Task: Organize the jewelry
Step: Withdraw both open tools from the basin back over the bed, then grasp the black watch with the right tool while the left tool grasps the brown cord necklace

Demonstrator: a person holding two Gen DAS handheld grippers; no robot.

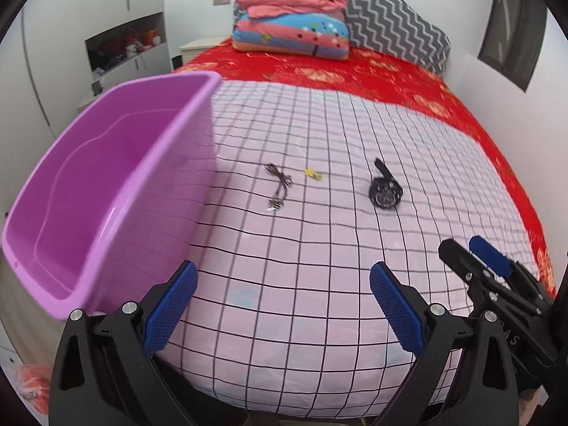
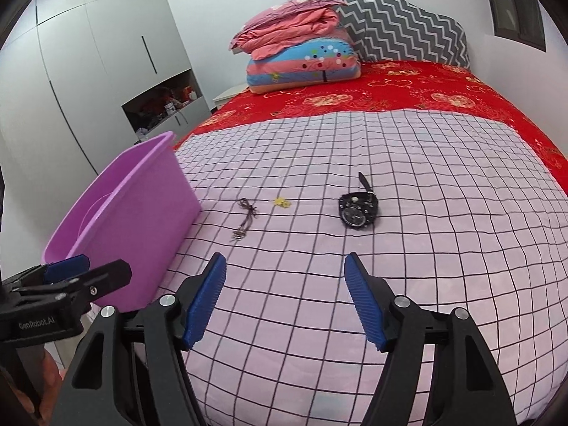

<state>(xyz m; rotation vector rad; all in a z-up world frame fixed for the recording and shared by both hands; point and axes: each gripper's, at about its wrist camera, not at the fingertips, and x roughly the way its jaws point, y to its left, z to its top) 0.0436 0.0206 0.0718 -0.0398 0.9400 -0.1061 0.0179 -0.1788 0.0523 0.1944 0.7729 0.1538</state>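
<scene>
Both the left tongs (image 1: pixel 282 314) and right tongs (image 2: pixel 285 298) hung released above the pink checked bedsheet (image 2: pixel 426 248). A thin dark cord necklace (image 2: pixel 245 222), tiny yellow trinket (image 2: pixel 282 203) and black wristwatch (image 2: pixel 358 210) lay beside the empty purple plastic tub (image 2: pixel 117 220). The soft sheet could bunch between the pads, and the trinket might slip free.

Black watch (image 2: pixel 358 210), necklace (image 2: pixel 245 220), yellow trinket (image 2: pixel 282 202) on checked sheet (image 2: pixel 443 248), purple tub (image 2: pixel 135 220) left.

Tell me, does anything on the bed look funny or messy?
Nothing looks broken or spilled. The necklace, a small yellow piece and the black watch lie loose on the checked sheet instead of in the purple tub, which sits at the bed's left edge. Both grippers are open.
</scene>
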